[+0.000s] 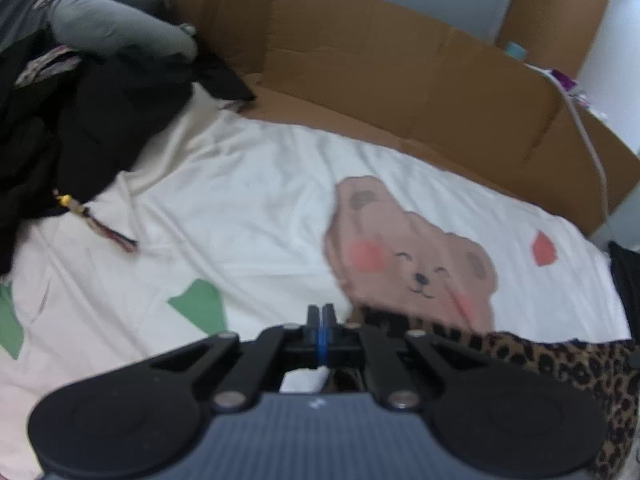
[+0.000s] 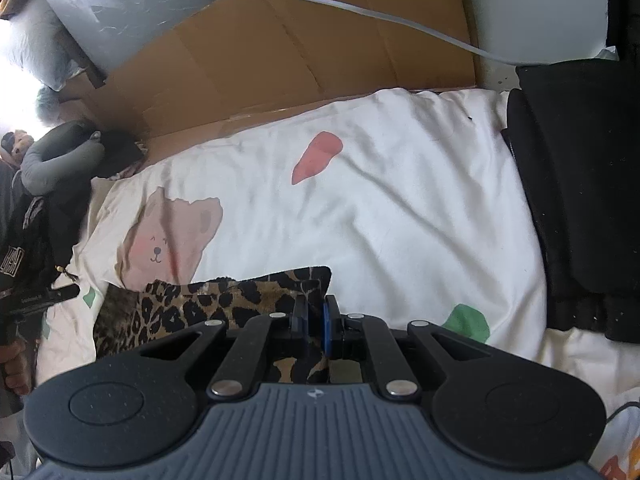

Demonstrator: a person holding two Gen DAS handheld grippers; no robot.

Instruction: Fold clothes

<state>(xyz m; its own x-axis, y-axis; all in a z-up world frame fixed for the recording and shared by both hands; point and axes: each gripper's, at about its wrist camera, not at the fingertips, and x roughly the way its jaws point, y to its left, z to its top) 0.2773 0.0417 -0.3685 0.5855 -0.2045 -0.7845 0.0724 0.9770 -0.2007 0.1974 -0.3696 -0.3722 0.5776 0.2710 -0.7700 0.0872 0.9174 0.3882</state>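
- Across both views a white bedsheet (image 2: 400,208) fills most of the frame, printed with a smiling bear (image 1: 416,260), a red blob (image 2: 316,156) and green patches (image 1: 200,304), wrinkled all over
- behind the sheet, flattened brown cardboard (image 1: 380,80) runs along the far edge, with a white cable (image 2: 360,10) draped over it
- on the right wrist view a stack of black fabric (image 2: 580,184) sits on the right side of the sheet, looks folded
- over on the left side there's a heap of dark clothes (image 1: 80,120) with a grey neck-pillow-looking thing (image 1: 116,20) on top and a little tassel (image 1: 100,226) trailing onto the sheet
- leopard print garment (image 2: 192,308) lies bunched on the near part of the sheet, just below the bear print and overlapping its lower edge, reaching under both tools
- right gripper (image 2: 316,320) sits right over the garment's right end; its fingers (image 2: 330,320) have a narrow gap, and leopard fabric shows between them down near the base, so it looks pinched on the cloth
- left gripper (image 1: 321,318) is at the garment's left end, fingers (image 1: 329,316) pressed together with basically no gap; the frame is blurry and I only see a white bit and some leopard fabric below them, so can't say if anything's actually caught in there
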